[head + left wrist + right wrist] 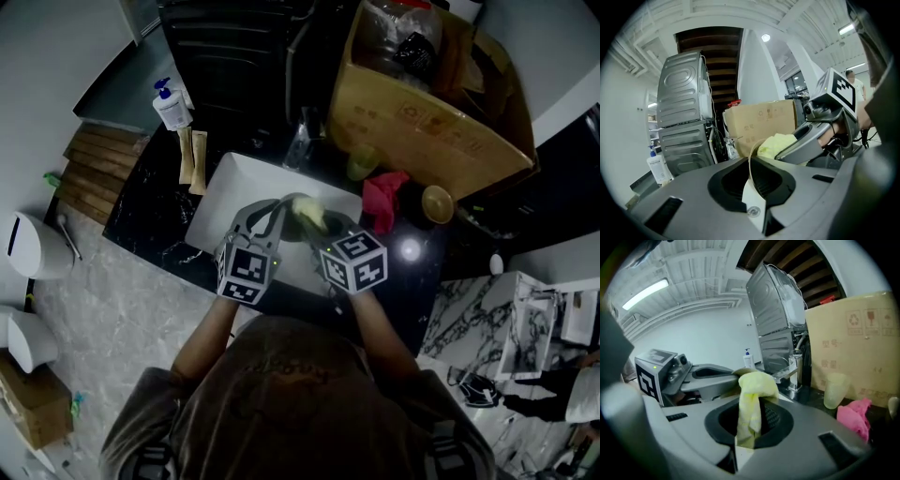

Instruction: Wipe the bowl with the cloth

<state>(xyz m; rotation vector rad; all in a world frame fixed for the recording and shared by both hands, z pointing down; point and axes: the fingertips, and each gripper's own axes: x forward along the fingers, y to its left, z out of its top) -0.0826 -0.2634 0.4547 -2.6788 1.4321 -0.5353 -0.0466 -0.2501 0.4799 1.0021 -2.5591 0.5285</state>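
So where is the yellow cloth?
Head view centre: the yellow cloth is pinched in the right tool, at the bowl the left tool holds.

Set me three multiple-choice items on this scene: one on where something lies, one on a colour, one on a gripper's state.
1. The pink cloth lies: A on the dark counter right of the sink; B on a chair; C on a hook.
2. The cloth in the right gripper is: A blue; B yellow; C white.
3. The left gripper is: A open and empty; B shut on a spoon; C shut on the bowl, at its rim.
Answers: 1 A, the head view shows it there; 2 B, yellow fabric stands between those jaws; 3 C, the thin rim sits pinched between its jaws.
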